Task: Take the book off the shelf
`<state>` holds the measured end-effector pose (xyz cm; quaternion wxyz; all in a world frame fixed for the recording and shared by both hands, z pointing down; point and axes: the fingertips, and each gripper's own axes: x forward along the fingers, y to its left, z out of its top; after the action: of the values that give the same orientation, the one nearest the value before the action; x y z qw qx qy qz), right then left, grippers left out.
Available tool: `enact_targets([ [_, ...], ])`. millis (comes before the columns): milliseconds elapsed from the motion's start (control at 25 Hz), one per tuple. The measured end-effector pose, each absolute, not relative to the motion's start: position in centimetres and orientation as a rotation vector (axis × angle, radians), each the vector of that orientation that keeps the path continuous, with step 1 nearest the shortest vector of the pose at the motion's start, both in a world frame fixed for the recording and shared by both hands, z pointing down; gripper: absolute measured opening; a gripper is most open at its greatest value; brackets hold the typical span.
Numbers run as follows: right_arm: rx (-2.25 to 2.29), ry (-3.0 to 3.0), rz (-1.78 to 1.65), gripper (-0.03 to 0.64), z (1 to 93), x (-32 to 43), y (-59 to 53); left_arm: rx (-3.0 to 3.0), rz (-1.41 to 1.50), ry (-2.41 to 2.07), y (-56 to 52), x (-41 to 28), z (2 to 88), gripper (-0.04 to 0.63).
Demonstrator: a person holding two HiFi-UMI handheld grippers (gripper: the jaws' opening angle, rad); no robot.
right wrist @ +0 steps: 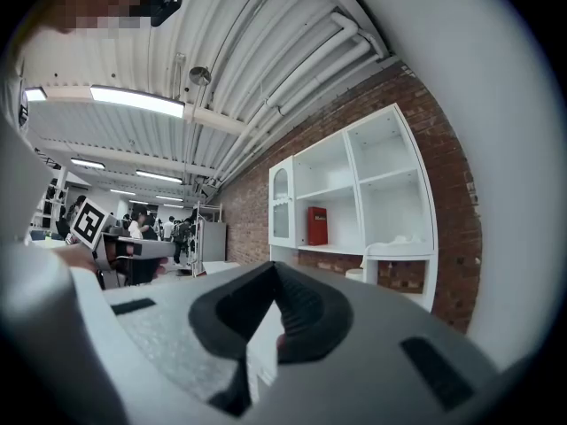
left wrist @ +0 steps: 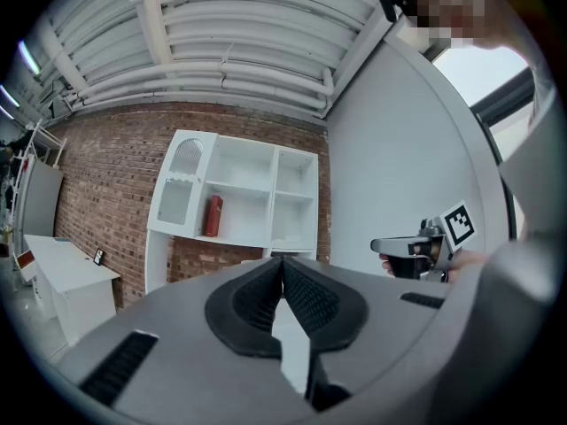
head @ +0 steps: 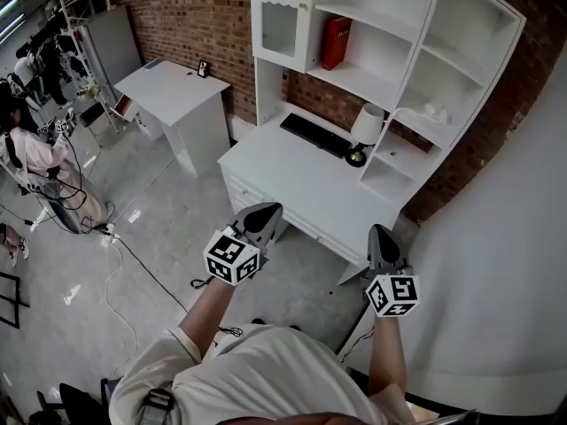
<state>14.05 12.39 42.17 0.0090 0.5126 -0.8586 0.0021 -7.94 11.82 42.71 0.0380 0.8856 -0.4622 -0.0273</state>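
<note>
While the left gripper (head: 264,212) and the right gripper (head: 381,237) hover level in front of the tabletop (head: 292,175), well apart from the shelf (head: 376,85), each has its fingers pressed together with nothing between them. The red book (head: 336,42) stands upright on the shelf, at a compartment's left end, beside the glass door (head: 282,20).

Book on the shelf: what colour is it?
The book is red; the head view shows it best.
</note>
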Motion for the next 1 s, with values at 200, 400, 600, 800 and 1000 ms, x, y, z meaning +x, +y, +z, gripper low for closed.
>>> enact_targets([
  [200, 1.567, -2.699, 0.008, 0.003, 42.4, 13.8, 12.4, 2.703, -0.081, -1.461, 11.9, -8.2, 42.6, 0.047],
  [400, 1.551, -2.705, 0.032, 0.002, 42.9, 14.2, 12.1, 2.677, -0.075, -1.507, 11.8, -8.2, 42.9, 0.129],
  [600, 1.535, -2.716, 0.052, 0.002, 43.3, 14.8, 11.6, 2.644, -0.070, -1.554, 11.4, -8.3, 43.2, 0.179],
  [800, 1.518, -2.728, 0.067, 0.002, 43.8, 15.9, 11.1, 2.635, -0.065, -1.575, 11.2, -7.4, 43.4, 0.179],
  [1000, 1.506, -2.741, 0.077, 0.002, 44.2, 16.8, 10.8, 2.624, -0.059, -1.596, 11.3, -6.4, 43.8, 0.179],
])
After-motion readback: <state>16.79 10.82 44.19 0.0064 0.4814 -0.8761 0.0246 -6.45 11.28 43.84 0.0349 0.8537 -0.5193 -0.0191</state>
